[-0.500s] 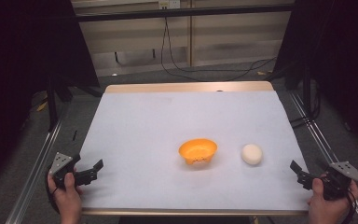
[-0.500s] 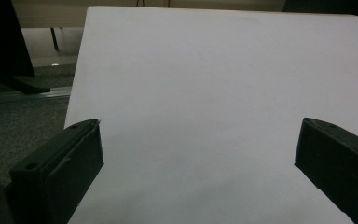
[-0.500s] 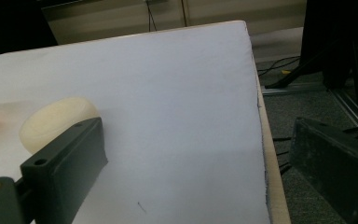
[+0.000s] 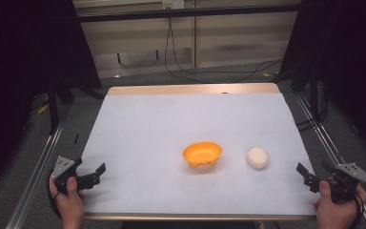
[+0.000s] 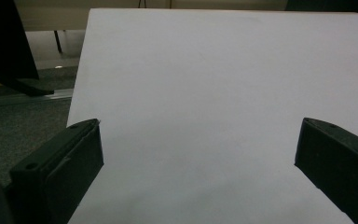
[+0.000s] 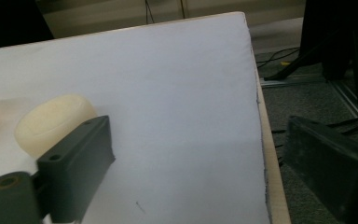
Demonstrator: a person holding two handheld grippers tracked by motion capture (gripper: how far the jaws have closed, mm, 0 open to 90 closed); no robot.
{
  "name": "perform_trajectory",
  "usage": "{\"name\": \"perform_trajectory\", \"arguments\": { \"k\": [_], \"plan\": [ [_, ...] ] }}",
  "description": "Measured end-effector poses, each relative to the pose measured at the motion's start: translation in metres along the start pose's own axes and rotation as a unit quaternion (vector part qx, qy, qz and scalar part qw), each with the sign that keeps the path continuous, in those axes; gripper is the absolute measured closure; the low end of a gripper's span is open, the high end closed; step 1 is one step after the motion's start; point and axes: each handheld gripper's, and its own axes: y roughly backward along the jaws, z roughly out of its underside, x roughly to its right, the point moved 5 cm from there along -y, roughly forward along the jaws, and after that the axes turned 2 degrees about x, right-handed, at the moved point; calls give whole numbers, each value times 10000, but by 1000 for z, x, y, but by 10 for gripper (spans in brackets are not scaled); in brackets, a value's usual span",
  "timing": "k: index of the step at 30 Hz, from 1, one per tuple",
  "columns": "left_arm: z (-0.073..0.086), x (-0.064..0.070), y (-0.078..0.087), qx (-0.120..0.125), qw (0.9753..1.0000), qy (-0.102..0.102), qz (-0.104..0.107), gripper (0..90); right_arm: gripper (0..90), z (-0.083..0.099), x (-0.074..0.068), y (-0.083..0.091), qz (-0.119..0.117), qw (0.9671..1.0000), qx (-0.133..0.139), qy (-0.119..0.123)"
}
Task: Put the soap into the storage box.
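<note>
A: On the white-covered table (image 4: 171, 124), near its front edge, an orange bowl (image 4: 202, 155) sits just left of a pale cream lump (image 4: 257, 157); the two are near but not touching. Right gripper (image 4: 306, 175) waits at the front right corner, jaws spread wide, nothing held. Left gripper (image 4: 95, 174) at the front left corner, likewise wide open and empty.

B: Approach note?

A: Judgement: the lump is nearest the right gripper, so take it from that side. Come in low, straddle its widest part, close gently.

B: Materials?

A: Lump is rounded, matt, slightly dimpled, like dough or foam; likely to squash under a hard pinch. Bowl is glossy, thin-walled, apparently plastic, with small holes low in its wall; light enough to slide if nudged. Table cover is smooth and flat.
</note>
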Motion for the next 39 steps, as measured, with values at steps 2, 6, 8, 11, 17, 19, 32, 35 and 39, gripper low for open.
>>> {"name": "perform_trajectory", "arguments": {
  "k": [2, 6, 8, 11, 17, 19, 32, 35, 39],
  "plan": [
    [0, 0, 0, -19, 10000, -10, 4, 7, 145, -2, -4, -2, 74, 9997, -118, 208],
    [0, 0, 0, -19, 10000, -14, -10, 7, 144, -7, -17, -8, -15, 9972, -477, 569],
    [0, 0, 0, -13, 10000, -14, 4, 7, 143, -9, -24, -12, -205, 9961, -593, 618],
    [0, 0, 0, -10, 10000, -17, 21, 7, 130, -8, -31, -21, -254, 9900, -1010, 955],
    [0, 0, 0, -24, 10000, -6, 14, 7, 118, -12, -31, -29, -180, 9787, -1812, 948],
    [0, 0, 0, -22, 10000, 3, 14, 7, 110, -13, -32, -31, -239, 9748, -1993, 976],
    [0, 0, 0, -20, 10000, 9, 22, 7, 46, -17, -43, -42, -387, 9501, -2811, 1298],
    [0, 0, 0, -17, 10000, 2, 16, 7, 45, -18, -46, -44, -449, 9460, -2909, 1360],
    [0, 0, 0, -21, 10000, -7, -4, 7, 38, -17, -51, -47, -537, 9394, -3091, 1381]
  ]
}}
